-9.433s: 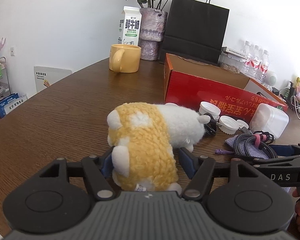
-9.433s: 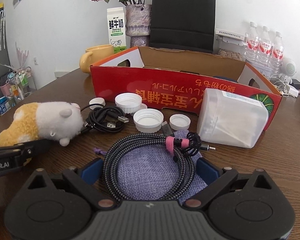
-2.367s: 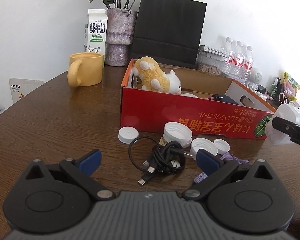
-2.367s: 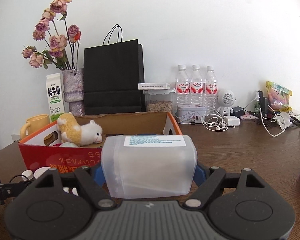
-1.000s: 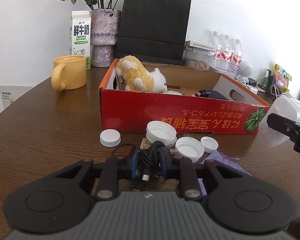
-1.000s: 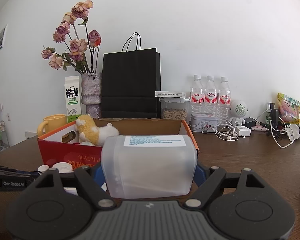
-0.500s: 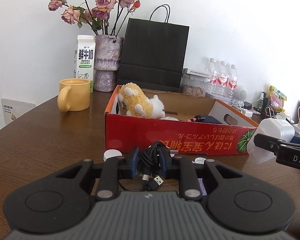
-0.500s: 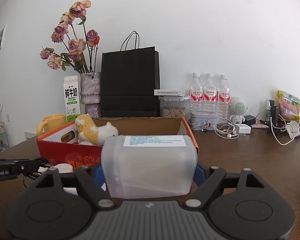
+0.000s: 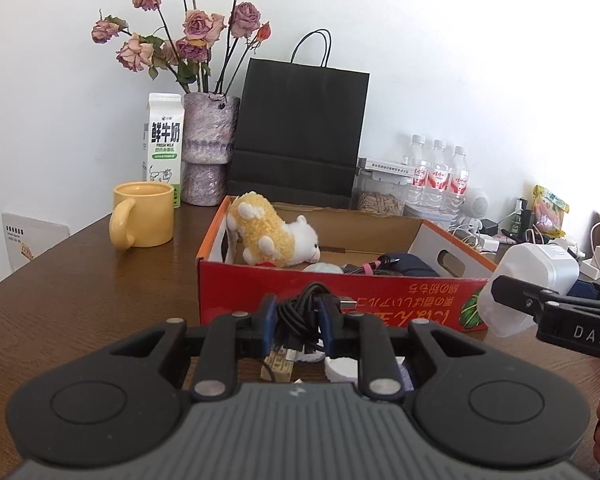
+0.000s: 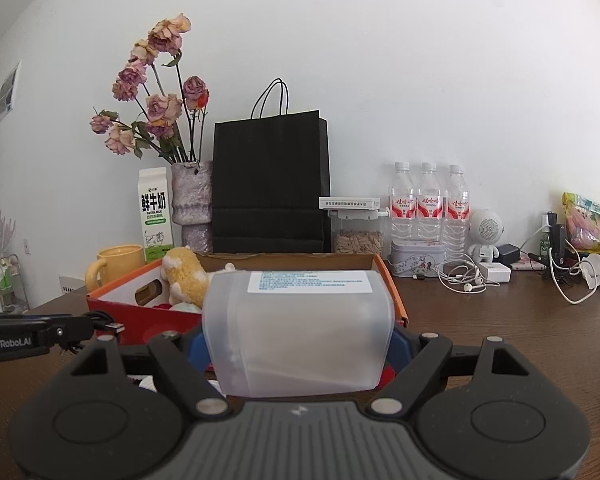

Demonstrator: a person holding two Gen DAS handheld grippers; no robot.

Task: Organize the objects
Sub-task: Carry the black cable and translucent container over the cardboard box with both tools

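Near the red box's (image 9: 340, 292) front wall, the left gripper (image 9: 298, 320) pinches a black cable bundle (image 9: 300, 314), raised to clear it; rightward, the right gripper (image 10: 296, 340) clamps a frosted container (image 10: 298, 328), waiting.

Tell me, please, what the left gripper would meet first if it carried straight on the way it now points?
Most likely the near red wall of the cardboard box. The left gripper, shut on the black cable bundle, points slightly downward at it; depth is hard to judge.
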